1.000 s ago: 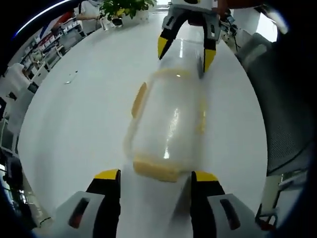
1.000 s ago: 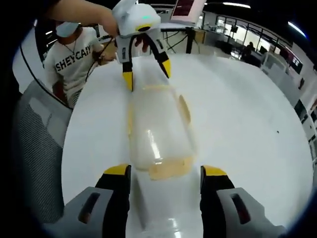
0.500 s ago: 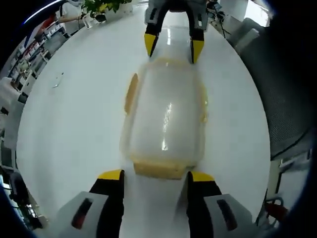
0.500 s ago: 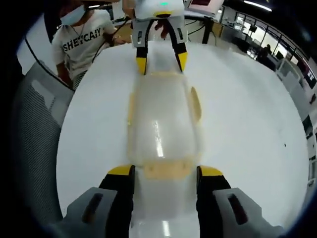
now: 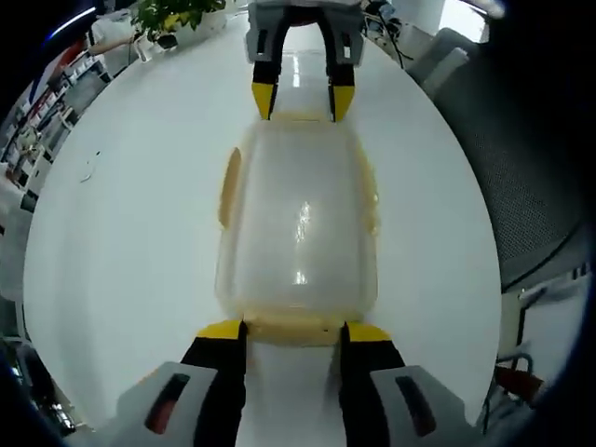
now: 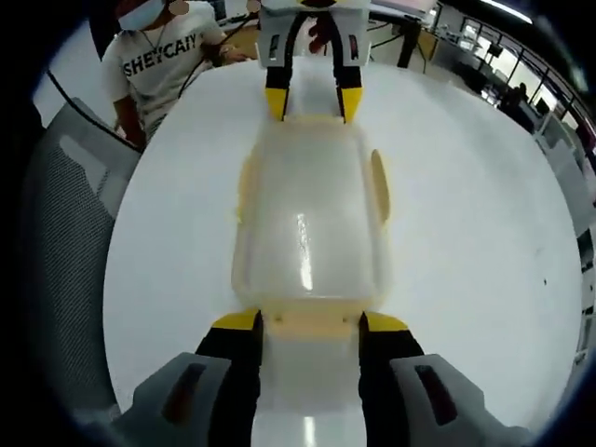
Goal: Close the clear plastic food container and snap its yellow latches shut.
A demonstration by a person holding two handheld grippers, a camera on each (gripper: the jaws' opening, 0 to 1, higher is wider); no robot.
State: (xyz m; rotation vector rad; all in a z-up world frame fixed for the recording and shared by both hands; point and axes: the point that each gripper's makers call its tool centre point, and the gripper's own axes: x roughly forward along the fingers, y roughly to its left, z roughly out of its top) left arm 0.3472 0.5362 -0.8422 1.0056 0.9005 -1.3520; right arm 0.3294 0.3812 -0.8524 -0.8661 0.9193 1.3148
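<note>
The clear plastic container (image 5: 298, 219) lies lengthwise on the white table (image 5: 121, 233), its lid on top. Yellow latches show on its long sides (image 5: 228, 177) (image 6: 380, 186). My left gripper (image 5: 293, 332) is open, its yellow-tipped jaws closely flanking the near-end yellow latch (image 5: 291, 326). At the far end, the right gripper (image 5: 300, 98) straddles the opposite end. In the right gripper view the same container (image 6: 310, 219) runs away from me. There my right gripper (image 6: 310, 323) stands open around its end latch (image 6: 312, 321), and the left gripper (image 6: 307, 98) hangs over the far end.
A grey mesh chair (image 6: 65, 233) stands at the table's edge, seen also as the chair (image 5: 521, 168). A person in a white printed T-shirt (image 6: 158, 56) stands behind the table. A potted plant (image 5: 177, 14) sits at the far edge.
Both grippers have moved in toward the container's ends and their jaws have narrowed around the end latches. The container now lies straight between them.
</note>
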